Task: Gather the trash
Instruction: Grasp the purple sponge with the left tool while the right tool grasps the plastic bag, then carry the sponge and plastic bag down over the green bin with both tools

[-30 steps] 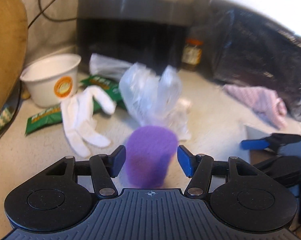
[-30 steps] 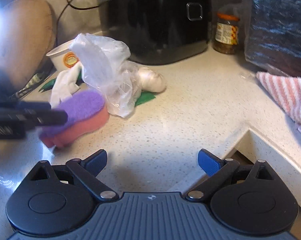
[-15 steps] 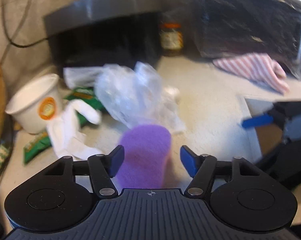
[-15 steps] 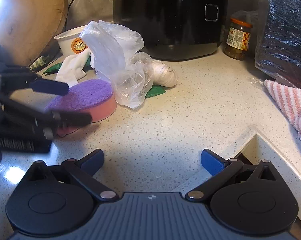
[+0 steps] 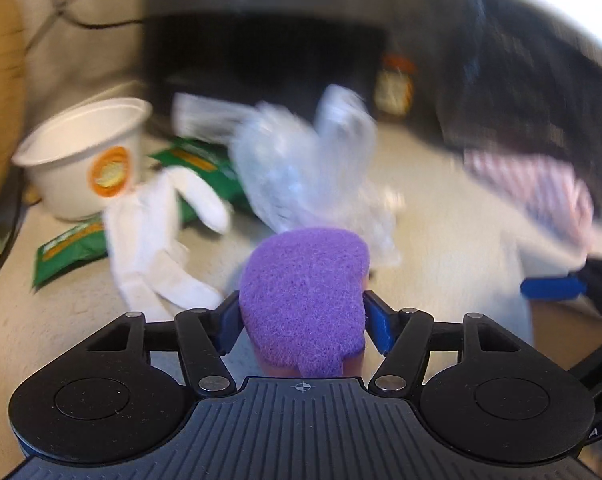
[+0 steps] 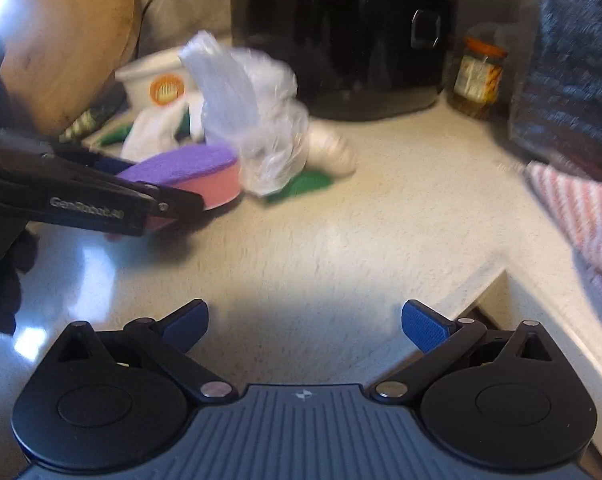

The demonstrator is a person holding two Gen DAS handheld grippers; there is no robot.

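Note:
A sponge with a purple scouring top and pink body lies on the pale speckled counter. My left gripper straddles it with its jaws at their widest, a blue pad at each side of the sponge, and I see no squeeze. Just behind the sponge sit a crumpled clear plastic bag, a white glove, green wrappers and a white paper cup. Over bare counter nearer the front, my right gripper is open with nothing in it.
A black cooker stands at the back, with a jar to its right and a dark plastic bag beyond. A striped cloth lies at the right. A wooden board leans at the left. The counter drops off at a corner.
My left gripper has pushed forward over the sponge, which sits deeper between the fingers and fills the gap that showed beside it before. The right gripper has barely moved.

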